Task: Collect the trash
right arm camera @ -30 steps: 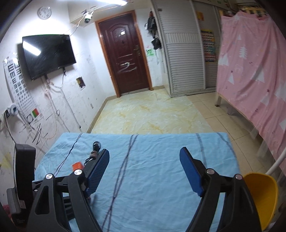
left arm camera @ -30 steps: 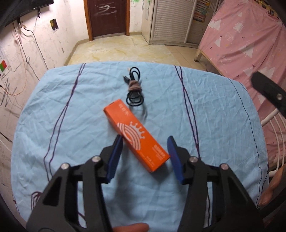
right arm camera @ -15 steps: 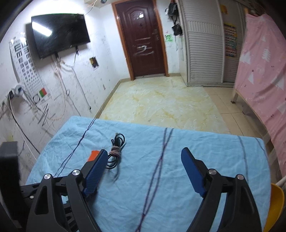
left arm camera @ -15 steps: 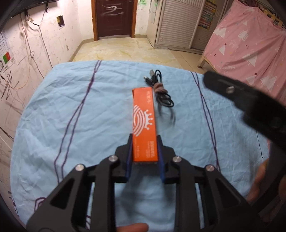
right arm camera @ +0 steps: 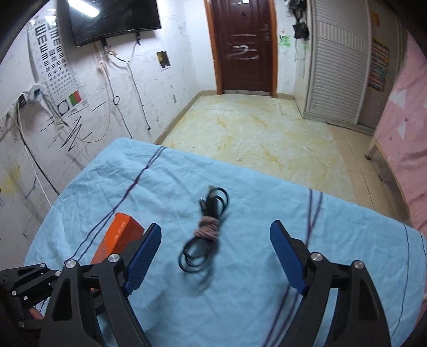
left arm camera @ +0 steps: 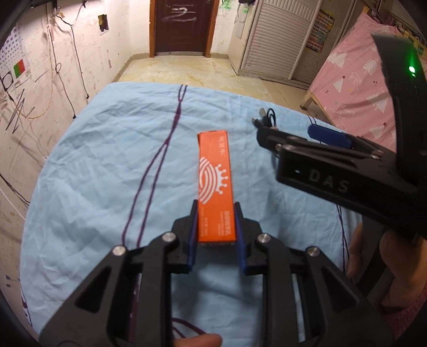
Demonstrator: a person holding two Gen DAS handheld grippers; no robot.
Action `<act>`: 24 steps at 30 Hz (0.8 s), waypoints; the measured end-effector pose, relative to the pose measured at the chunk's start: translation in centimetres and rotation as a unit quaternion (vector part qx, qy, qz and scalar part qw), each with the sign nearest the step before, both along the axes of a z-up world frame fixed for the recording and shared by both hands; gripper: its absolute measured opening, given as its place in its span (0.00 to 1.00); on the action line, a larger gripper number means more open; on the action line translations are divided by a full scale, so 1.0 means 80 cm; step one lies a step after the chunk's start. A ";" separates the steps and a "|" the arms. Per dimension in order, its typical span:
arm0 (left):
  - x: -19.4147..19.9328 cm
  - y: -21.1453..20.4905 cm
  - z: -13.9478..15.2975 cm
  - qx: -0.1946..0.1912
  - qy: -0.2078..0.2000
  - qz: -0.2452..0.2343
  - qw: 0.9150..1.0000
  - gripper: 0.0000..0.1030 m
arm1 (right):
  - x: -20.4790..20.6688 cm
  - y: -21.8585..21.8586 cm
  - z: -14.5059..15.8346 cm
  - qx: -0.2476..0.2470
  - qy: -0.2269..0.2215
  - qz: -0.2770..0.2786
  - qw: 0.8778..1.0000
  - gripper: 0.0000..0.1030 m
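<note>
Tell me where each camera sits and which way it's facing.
Left wrist: on the left hand-held gripper, angled down at the orange box it clamps; the right hand-held gripper and fingers show.
Right wrist: on the right hand-held gripper, open, aimed at the coiled black cable; part of the left gripper shows.
Shared: box, cable, blue cloth, brown door.

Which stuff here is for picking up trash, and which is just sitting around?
For the job:
- orange box, clamped in the left gripper
- bundled black cable, on the cloth ahead of the open right gripper

Just lying about:
- blue cloth
- TV
- eye chart
- pink curtain
</note>
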State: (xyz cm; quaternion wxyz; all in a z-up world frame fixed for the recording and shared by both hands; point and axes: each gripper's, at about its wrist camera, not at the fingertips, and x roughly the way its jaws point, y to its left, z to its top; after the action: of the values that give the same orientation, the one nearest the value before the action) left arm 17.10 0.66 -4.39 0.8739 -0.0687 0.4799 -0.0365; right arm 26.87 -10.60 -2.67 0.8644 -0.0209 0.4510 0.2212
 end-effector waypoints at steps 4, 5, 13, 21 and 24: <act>-0.002 0.004 0.000 -0.006 -0.001 0.003 1.000 0.21 | 0.010 0.015 -0.007 -0.014 0.006 0.007 1.000 0.47; -0.003 0.007 0.000 -0.006 -0.001 0.003 1.000 0.21 | 0.013 0.018 -0.011 -0.017 0.011 0.009 1.000 0.44; -0.004 0.010 0.002 -0.005 -0.003 0.003 1.000 0.21 | 0.017 0.035 -0.016 -0.045 -0.004 0.010 0.999 0.13; -0.006 0.002 0.011 0.009 -0.013 0.008 1.000 0.21 | 0.009 0.014 -0.001 -0.014 -0.012 -0.004 1.000 0.12; -0.011 -0.007 0.019 0.019 -0.024 0.007 1.000 0.21 | 0.003 -0.001 0.011 0.002 -0.020 -0.012 1.000 0.13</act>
State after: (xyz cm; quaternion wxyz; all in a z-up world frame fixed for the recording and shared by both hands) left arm 16.18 0.13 -2.85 0.8865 -0.0545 0.4590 -0.0227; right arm 27.09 -10.69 -1.77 0.8759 -0.0187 0.4334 0.2114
